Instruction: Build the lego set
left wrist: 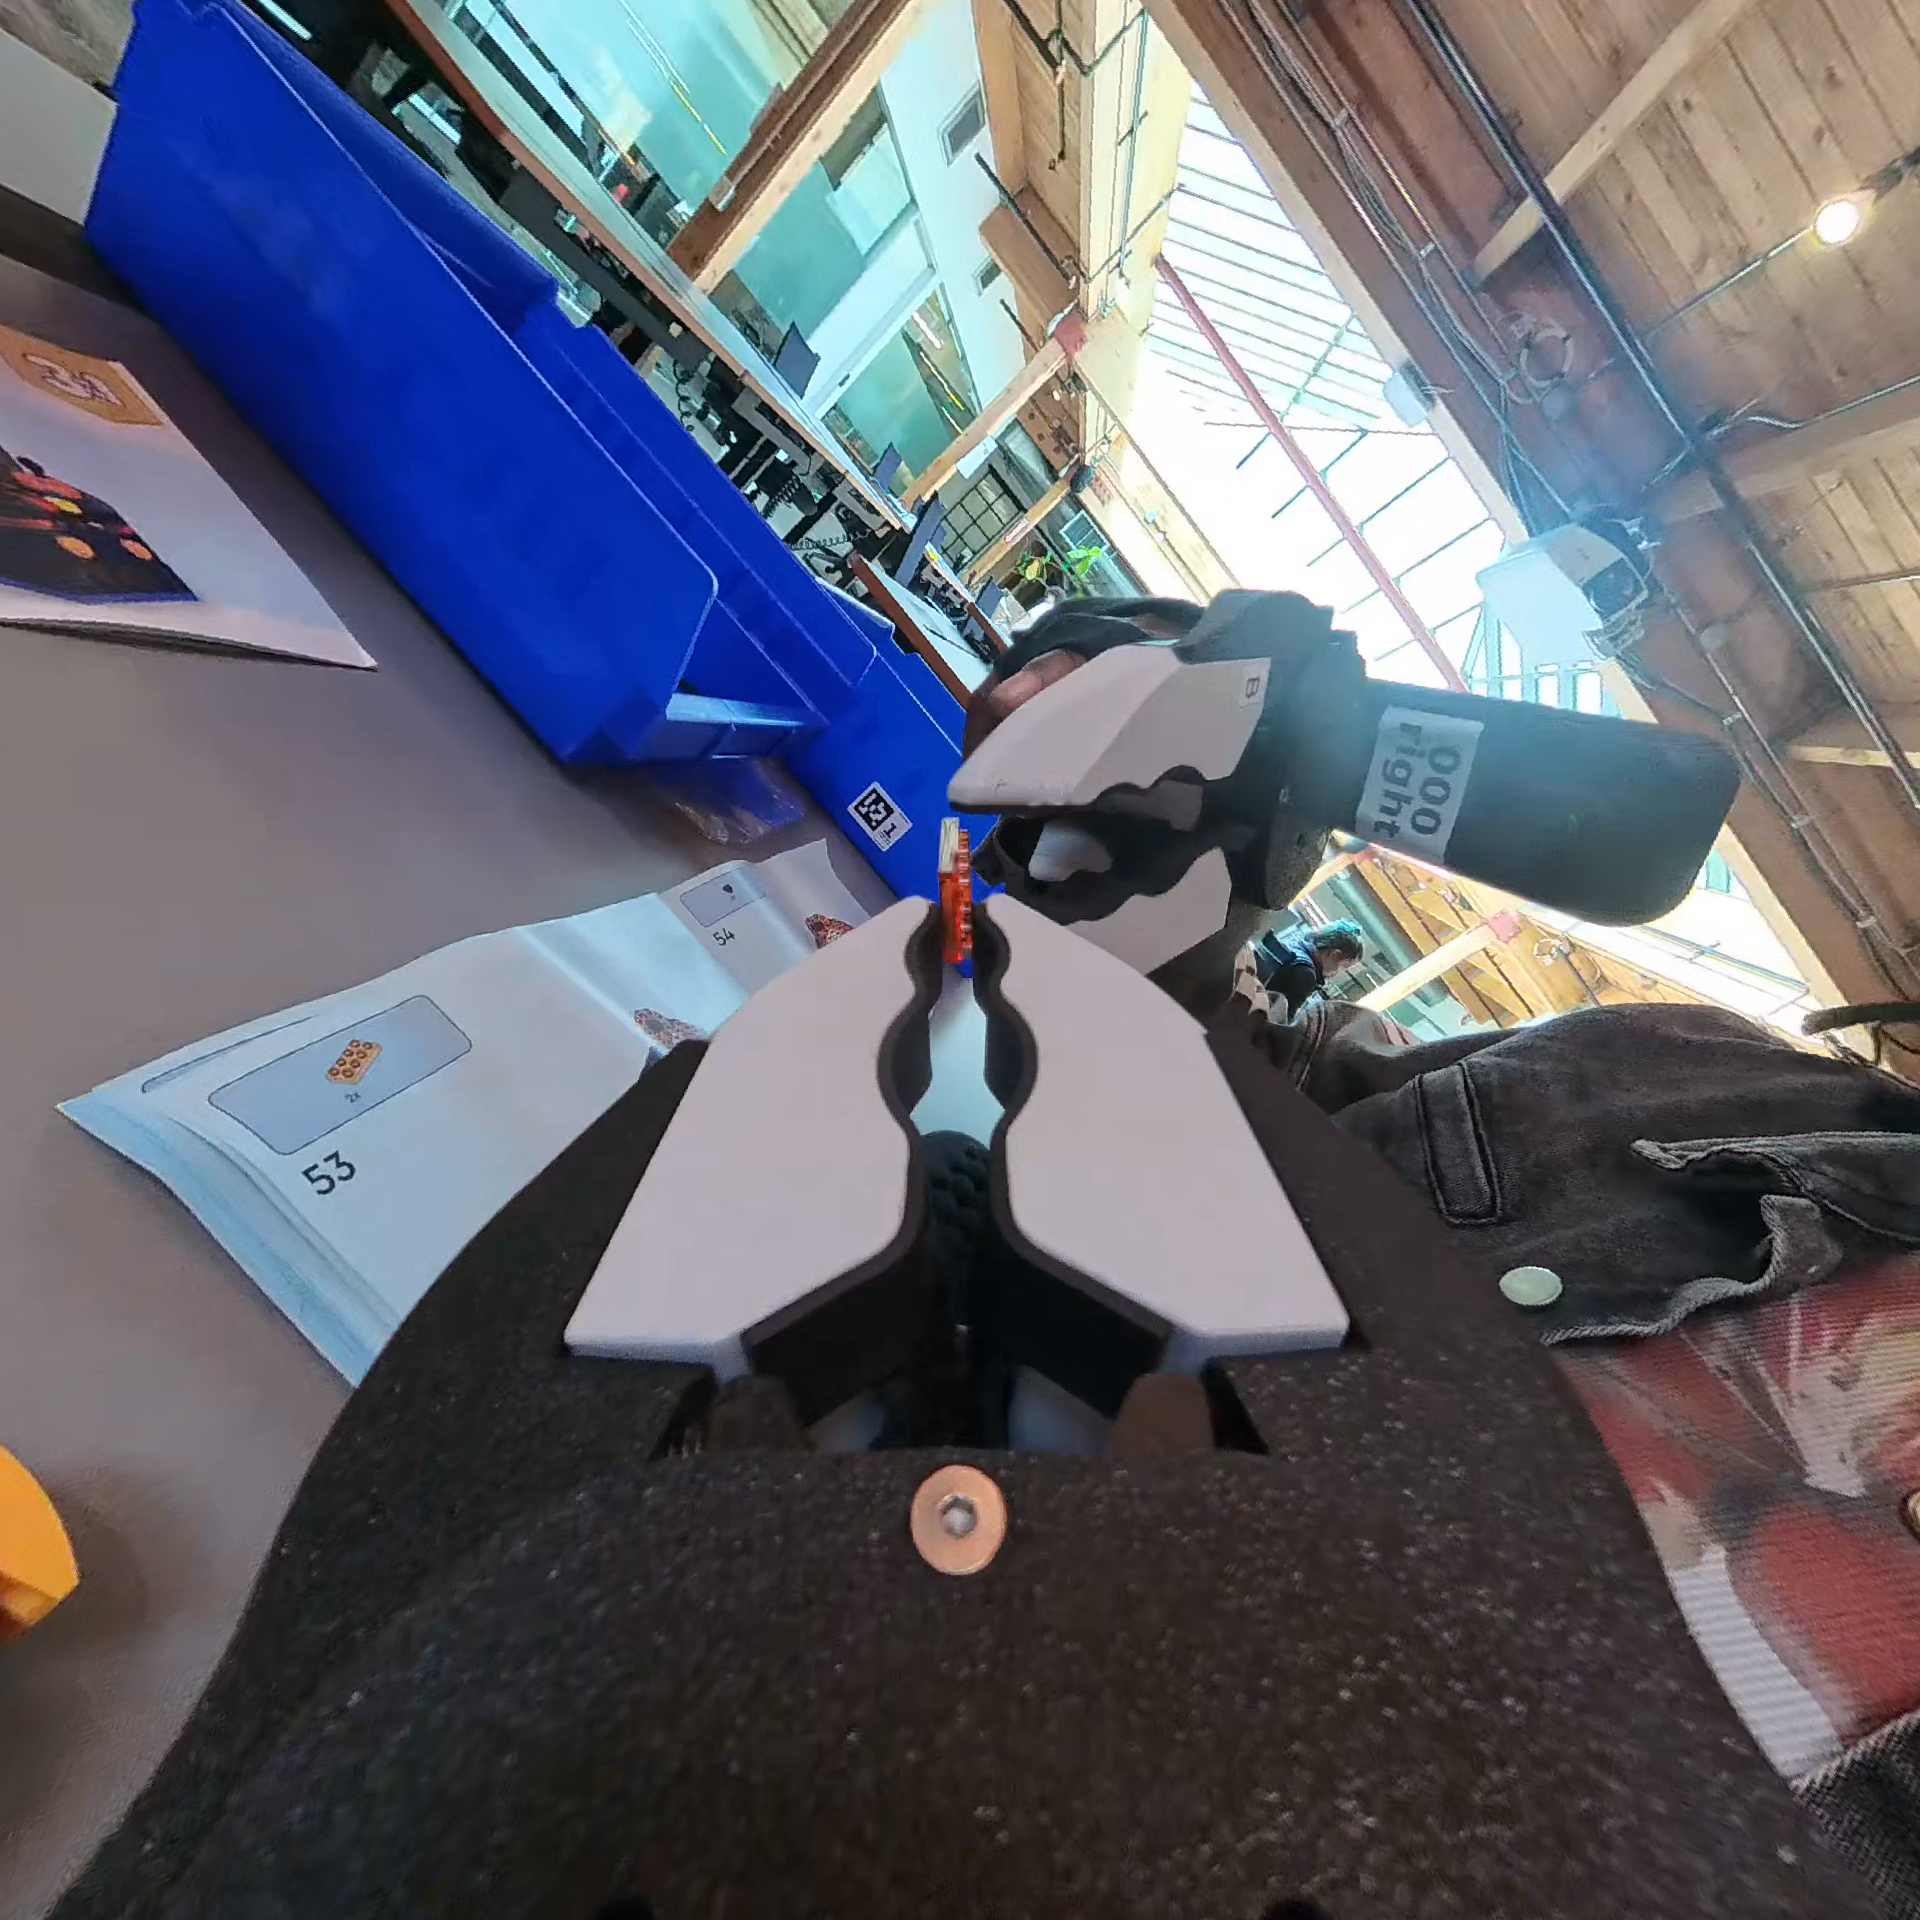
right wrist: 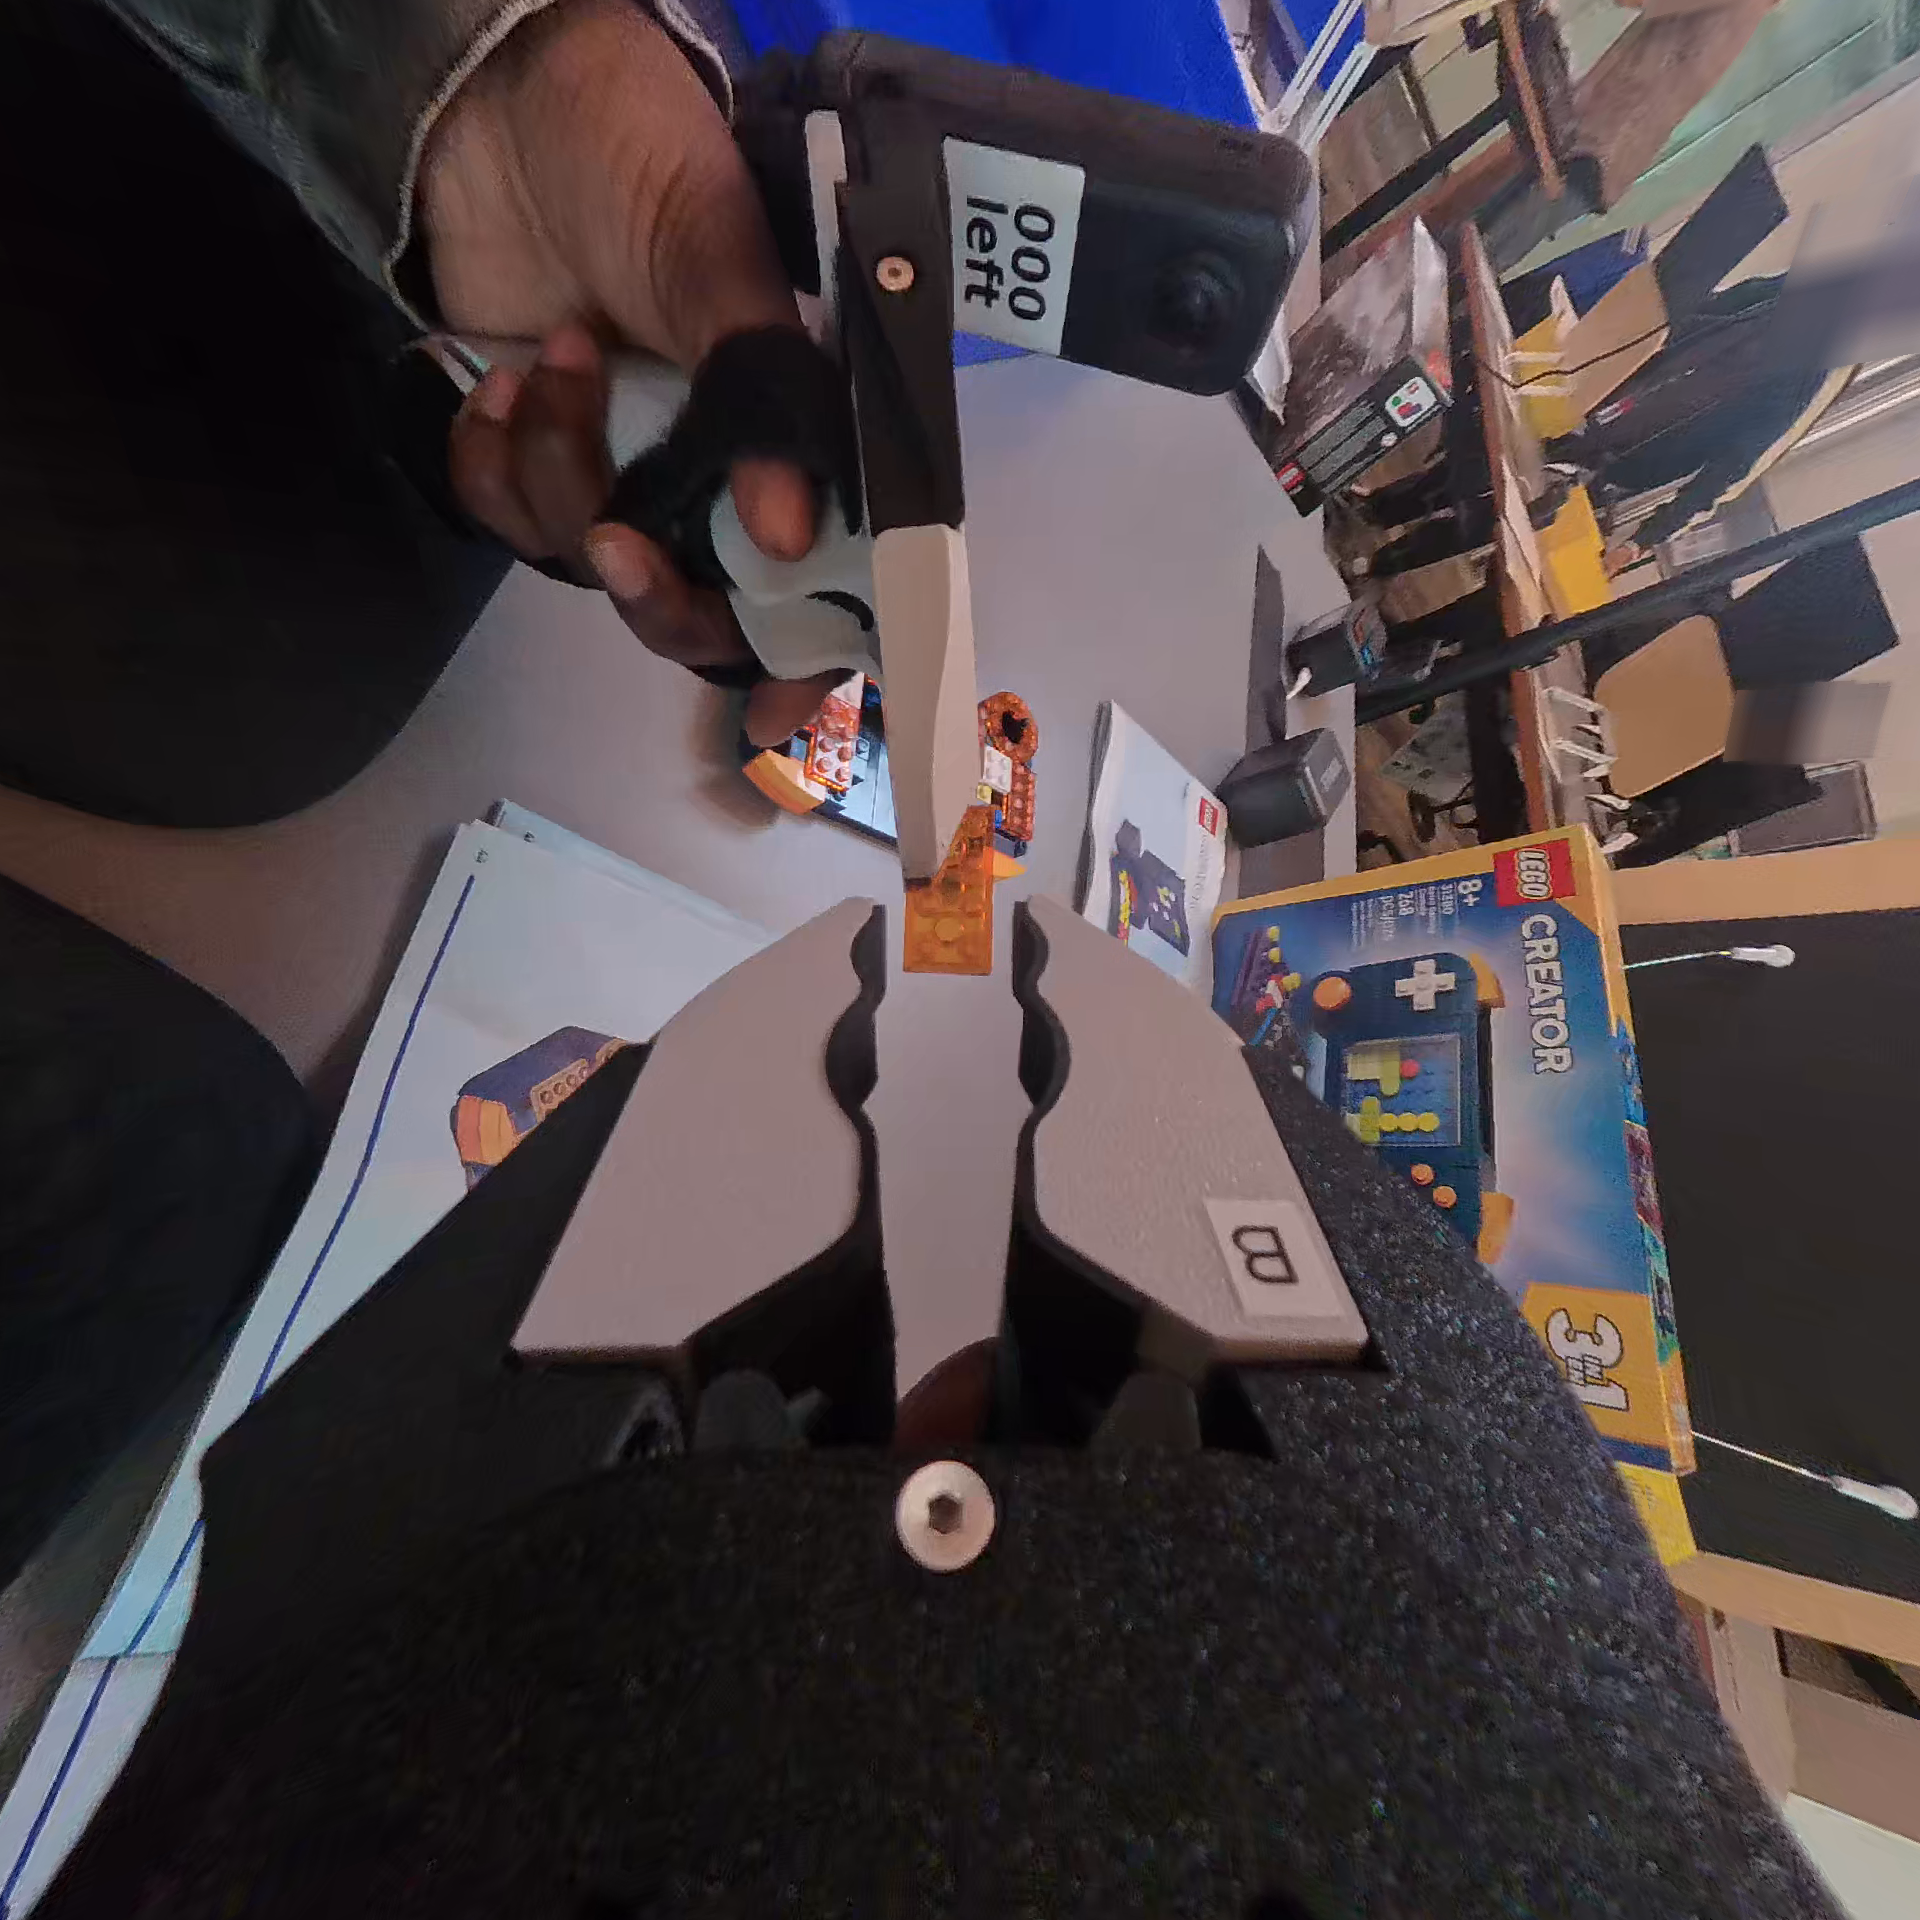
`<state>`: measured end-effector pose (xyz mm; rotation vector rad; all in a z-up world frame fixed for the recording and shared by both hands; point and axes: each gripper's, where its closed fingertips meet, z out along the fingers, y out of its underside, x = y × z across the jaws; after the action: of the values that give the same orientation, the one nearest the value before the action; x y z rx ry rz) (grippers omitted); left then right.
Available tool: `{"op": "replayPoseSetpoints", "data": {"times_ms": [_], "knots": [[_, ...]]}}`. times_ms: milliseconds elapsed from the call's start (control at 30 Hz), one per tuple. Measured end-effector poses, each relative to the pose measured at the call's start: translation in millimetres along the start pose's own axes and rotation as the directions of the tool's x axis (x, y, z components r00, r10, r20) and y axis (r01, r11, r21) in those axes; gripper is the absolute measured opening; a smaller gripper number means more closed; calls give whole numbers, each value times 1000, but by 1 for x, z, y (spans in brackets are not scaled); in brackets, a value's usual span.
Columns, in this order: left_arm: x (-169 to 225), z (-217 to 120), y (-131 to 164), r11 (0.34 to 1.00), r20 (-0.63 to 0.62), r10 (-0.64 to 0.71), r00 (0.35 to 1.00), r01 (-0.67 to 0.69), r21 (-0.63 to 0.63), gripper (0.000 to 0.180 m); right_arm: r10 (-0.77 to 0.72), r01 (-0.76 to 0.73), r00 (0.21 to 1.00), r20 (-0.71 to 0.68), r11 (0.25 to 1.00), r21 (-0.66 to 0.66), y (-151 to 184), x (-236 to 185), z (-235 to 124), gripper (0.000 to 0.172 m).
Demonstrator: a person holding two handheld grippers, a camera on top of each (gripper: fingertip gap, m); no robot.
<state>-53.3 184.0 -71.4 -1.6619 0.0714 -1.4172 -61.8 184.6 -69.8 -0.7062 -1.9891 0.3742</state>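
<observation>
Left hand-held gripper (left wrist: 957, 914) tilted, around orange plate (left wrist: 955, 914)

two close wrist views facing each other, sharing orange plate (left wrist: 956, 914)

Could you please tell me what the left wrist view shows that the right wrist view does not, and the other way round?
Only the left wrist view shows the long blue bins, the wooden ceiling and the booklet page open on the table.

Only the right wrist view shows the toy box, a part-built brick model, a closed booklet and the hand on the left tool.

Both show the orange plate: the left tool pinches it edge-on, while the right tool stands open around it, pads clear.
</observation>
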Motion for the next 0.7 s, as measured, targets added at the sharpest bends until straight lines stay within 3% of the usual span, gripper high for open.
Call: {"op": "replayPoseSetpoints", "data": {"times_ms": [467, 533, 600, 700], "knots": [[-12, -21, -5, 1000, 21, 6, 1000, -6, 30, 5, 59, -60, 997, 57, 998, 14, -3, 1, 26, 16], [-12, -28, -8, 998, 33, 69, 997, -70, 7, 21, 129, -131, 989, 73, 991, 26, -2, 5, 30, 16], [-19, -44, -19, 976, 109, 219, 970, -217, -37, 35, 250, -255, 963, 103, 967, 31, 6, 12, 35, 16], [-42, -86, -60, 884, 350, 457, 818, -461, -76, 35, 461, -473, 868, 185, 881, 19, 24, 23, 44, 16]]}}
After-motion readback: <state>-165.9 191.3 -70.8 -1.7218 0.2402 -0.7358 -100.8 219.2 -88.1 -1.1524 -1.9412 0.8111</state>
